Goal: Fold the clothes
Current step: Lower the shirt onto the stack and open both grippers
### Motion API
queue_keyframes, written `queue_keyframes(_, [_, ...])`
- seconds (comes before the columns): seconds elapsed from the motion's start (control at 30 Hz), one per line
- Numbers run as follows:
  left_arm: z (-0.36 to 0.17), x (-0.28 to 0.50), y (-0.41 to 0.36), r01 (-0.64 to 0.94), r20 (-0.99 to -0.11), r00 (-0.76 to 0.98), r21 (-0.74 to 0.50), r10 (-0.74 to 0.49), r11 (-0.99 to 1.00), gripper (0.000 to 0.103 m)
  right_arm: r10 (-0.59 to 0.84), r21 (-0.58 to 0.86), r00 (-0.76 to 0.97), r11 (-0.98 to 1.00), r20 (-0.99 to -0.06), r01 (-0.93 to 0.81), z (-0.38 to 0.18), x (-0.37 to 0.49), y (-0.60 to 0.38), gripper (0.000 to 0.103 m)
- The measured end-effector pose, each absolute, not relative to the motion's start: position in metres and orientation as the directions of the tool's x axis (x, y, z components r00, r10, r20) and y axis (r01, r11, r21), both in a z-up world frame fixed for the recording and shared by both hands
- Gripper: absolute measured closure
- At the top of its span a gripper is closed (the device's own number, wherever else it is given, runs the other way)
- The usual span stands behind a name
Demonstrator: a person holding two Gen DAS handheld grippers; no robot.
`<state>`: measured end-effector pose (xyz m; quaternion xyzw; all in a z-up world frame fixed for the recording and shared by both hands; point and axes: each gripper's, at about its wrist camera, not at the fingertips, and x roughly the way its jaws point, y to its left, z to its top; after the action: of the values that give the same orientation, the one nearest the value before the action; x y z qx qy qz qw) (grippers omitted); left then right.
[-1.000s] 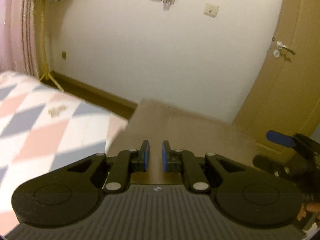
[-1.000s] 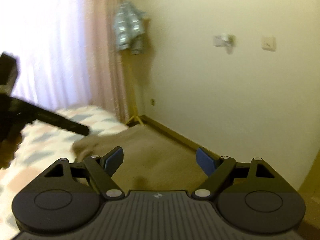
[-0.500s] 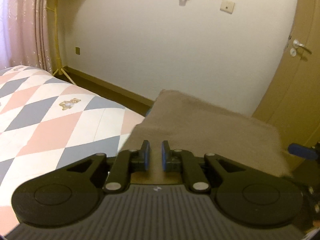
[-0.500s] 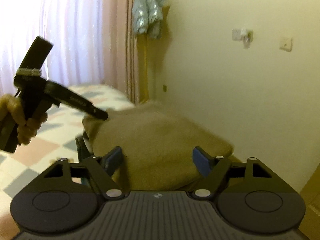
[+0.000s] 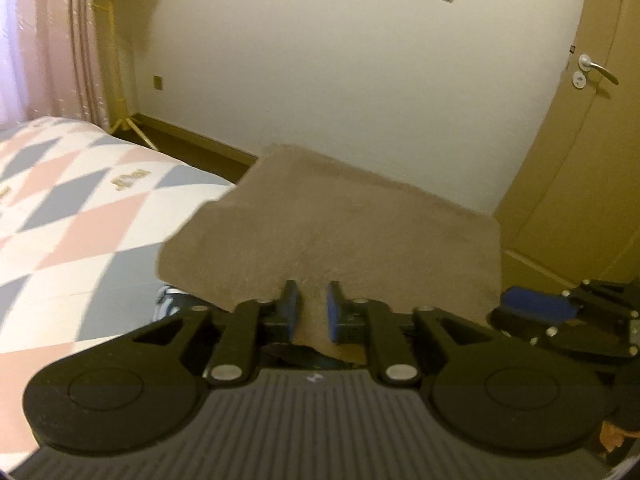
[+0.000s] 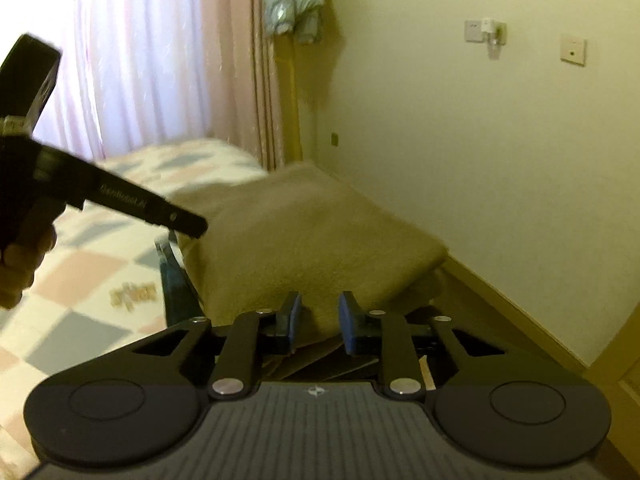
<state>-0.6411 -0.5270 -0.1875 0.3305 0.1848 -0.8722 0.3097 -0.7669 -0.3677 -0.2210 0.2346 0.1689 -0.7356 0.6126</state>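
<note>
Cloth held between two grippers at the bed's edge

Cloth, a tan, fuzzy piece, is lifted off the bed and spread in the air between the two tools, its far edge sagging toward the wall. In the left wrist view the left gripper has a fold of the near hem running down between its blue pads; the jaws are easing apart right now, though the fabric still sits pinched in the narrow gap, so I would call it gripped for the moment. At three o'clock in that view the right gripper shows as a blue pad at the cloth's other corner.

From the right wrist view, the right gripper is closing its jaws on the near hem, which bunches between the pads (a small gap shows on the right-hand side, so whether it has bitten yet I cannot tell). The left gripper comes in from nine o'clock, its tip at the cloth's left corner, with the person's hand wrapped round the handle.

Holding both near corners keeps the piece taut and flat, which I judge is the set-up for laying one half over the other. A pale jacket hangs at twelve o'clock beside the curtain.
</note>
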Motion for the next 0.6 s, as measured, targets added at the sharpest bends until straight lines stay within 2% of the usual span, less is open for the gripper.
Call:
queue_keyframes(0.07, [-0.173, -0.633, -0.514, 0.696, -0.719, -0.534, -0.075, -0.445, -0.714, 0.073, -0.818, 0.062, -0.151, -0.222, -0.555, 0.973, -0.209, -0.766, -0.356, 0.07])
queue_keyframes(0.13, [-0.162, -0.621, -0.501, 0.721, -0.745, -0.486, -0.047, -0.457, -0.691, 0.059, -0.795, 0.081, -0.162, -0.256, -0.584, 0.963, -0.2, -0.76, -0.346, 0.053])
queue_keyframes(0.23, [-0.151, -0.601, -0.48, 0.747, -0.769, -0.438, -0.023, -0.466, -0.664, 0.049, -0.769, 0.116, -0.16, -0.291, -0.618, 0.949, -0.192, -0.74, -0.328, 0.047])
queue_keyframes(0.3, [-0.142, -0.584, -0.464, 0.755, -0.771, -0.423, -0.008, -0.477, -0.656, 0.042, -0.753, 0.129, -0.165, -0.315, -0.637, 0.94, -0.185, -0.724, -0.319, 0.036])
queue_keyframes(0.33, [-0.136, -0.574, -0.455, 0.757, -0.769, -0.417, 0.0, -0.483, -0.653, 0.037, -0.747, 0.135, -0.17, -0.329, -0.642, 0.935, -0.182, -0.715, -0.313, 0.034])
queue_keyframes(0.37, [-0.131, -0.565, -0.448, 0.76, -0.767, -0.415, 0.005, -0.49, -0.65, 0.036, -0.743, 0.146, -0.173, -0.343, -0.647, 0.928, -0.177, -0.706, -0.306, 0.034])
queue_keyframes(0.43, [-0.119, -0.544, -0.433, 0.76, -0.764, -0.412, 0.013, -0.497, -0.65, 0.03, -0.727, 0.158, -0.193, -0.385, -0.66, 0.909, -0.165, -0.686, -0.29, 0.02])
queue_keyframes(0.57, [-0.089, -0.496, -0.396, 0.77, -0.745, -0.381, 0.071, -0.547, -0.634, 0.018, -0.712, 0.193, -0.234, -0.464, -0.661, 0.865, -0.137, -0.645, -0.248, 0.011])
queue_keyframes(0.6, [-0.081, -0.485, -0.387, 0.774, -0.74, -0.37, 0.09, -0.562, -0.627, 0.011, -0.711, 0.201, -0.243, -0.478, -0.66, 0.855, -0.129, -0.635, -0.238, 0.009])
